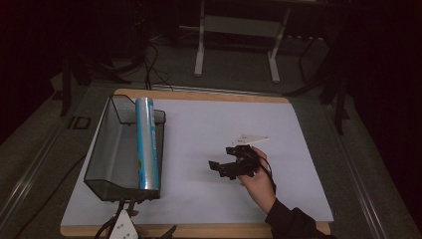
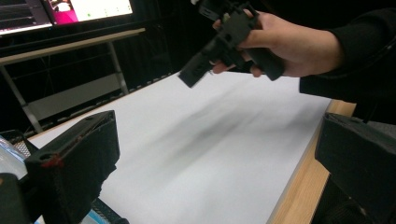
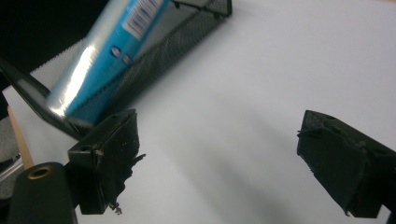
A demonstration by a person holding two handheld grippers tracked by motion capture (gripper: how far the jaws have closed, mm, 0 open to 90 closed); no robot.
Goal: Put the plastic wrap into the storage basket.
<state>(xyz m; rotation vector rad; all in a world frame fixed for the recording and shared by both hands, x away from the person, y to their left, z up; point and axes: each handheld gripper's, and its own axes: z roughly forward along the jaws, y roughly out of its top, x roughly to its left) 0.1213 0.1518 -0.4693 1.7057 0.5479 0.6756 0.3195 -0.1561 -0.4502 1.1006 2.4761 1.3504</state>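
Two grippers, both with jaws spread and empty.
Right gripper (image 1: 224, 168) at centre; left gripper (image 1: 130, 209) at 7 o'clock, by the mesh tray (image 1: 102, 149) holding a blue roll (image 1: 146, 144).

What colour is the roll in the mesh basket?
The roll is light blue with a shiny clear wrap; the high view shows it best.

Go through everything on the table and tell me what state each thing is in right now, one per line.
Blue roll: lying lengthwise in the basket, leaning on its right wall.
Black mesh basket: upright on the white sheet, at the table's left side.
Left gripper: jaws open, holding nothing, at the near table edge.
Right gripper: jaws open, holding nothing, above the white sheet.
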